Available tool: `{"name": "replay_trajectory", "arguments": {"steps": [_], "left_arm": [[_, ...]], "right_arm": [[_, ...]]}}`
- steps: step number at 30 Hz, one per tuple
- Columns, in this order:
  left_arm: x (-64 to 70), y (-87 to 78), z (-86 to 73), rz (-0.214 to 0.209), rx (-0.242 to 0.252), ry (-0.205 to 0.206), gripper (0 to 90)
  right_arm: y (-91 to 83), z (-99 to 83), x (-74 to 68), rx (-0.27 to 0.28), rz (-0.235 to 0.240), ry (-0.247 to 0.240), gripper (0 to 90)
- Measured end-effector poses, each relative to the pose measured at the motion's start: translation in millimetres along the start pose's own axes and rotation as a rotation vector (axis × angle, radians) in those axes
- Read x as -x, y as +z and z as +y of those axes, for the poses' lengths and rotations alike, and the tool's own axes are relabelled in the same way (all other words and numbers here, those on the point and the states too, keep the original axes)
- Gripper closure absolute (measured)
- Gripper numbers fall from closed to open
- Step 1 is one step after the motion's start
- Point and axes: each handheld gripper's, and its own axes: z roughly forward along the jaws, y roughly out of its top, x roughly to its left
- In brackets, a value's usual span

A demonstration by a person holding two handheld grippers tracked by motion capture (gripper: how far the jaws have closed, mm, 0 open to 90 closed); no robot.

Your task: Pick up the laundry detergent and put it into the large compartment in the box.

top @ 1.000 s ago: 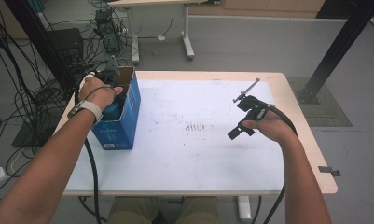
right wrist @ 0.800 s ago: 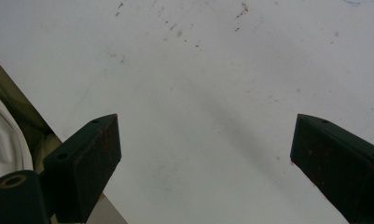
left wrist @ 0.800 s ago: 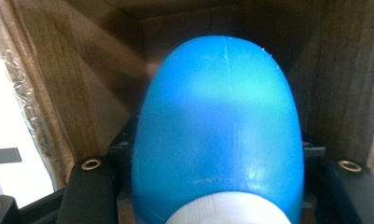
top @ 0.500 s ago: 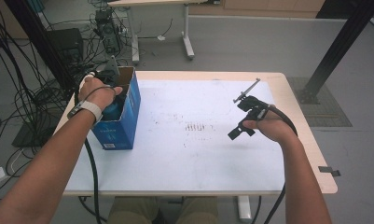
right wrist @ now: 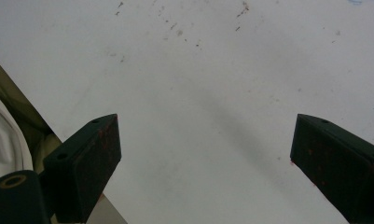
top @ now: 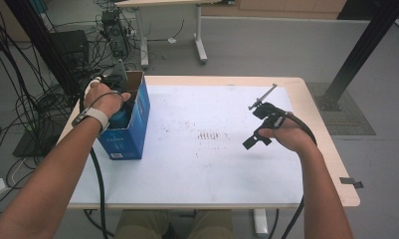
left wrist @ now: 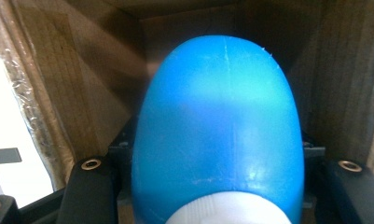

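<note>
A blue cardboard box (top: 132, 130) stands open-topped near the left edge of the white table (top: 207, 164). My left gripper (left wrist: 217, 168) reaches down into it, with its jaws closed against the sides of a blue bottle (left wrist: 217, 121) with a white cap (left wrist: 229, 212). In the high view a bit of the blue bottle (top: 119, 118) shows under the left hand, and brown box walls surround it in the left gripper view. Over the right part of the table my right gripper (top: 254, 135) hangs open. Nothing lies between its jaws, which frame the bare tabletop (right wrist: 208, 93).
Faint reddish specks mark the table's middle (top: 207, 134). Cables trail from both grippers off the front edge. On the floor to the left lie tangled cables and equipment (top: 48, 55). A second table's legs (top: 199, 30) and a black post (top: 358, 50) stand beyond.
</note>
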Motion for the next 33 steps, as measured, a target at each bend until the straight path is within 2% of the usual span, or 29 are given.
{"name": "replay_trajectory", "arguments": {"steps": [33], "left_arm": [[-2.8, 0.3, -3.2, -0.007, 0.015, 0.0, 38.2]], "right_arm": [[0.1, -0.2, -2.0, -0.004, -0.006, 0.001, 8.3]]}}
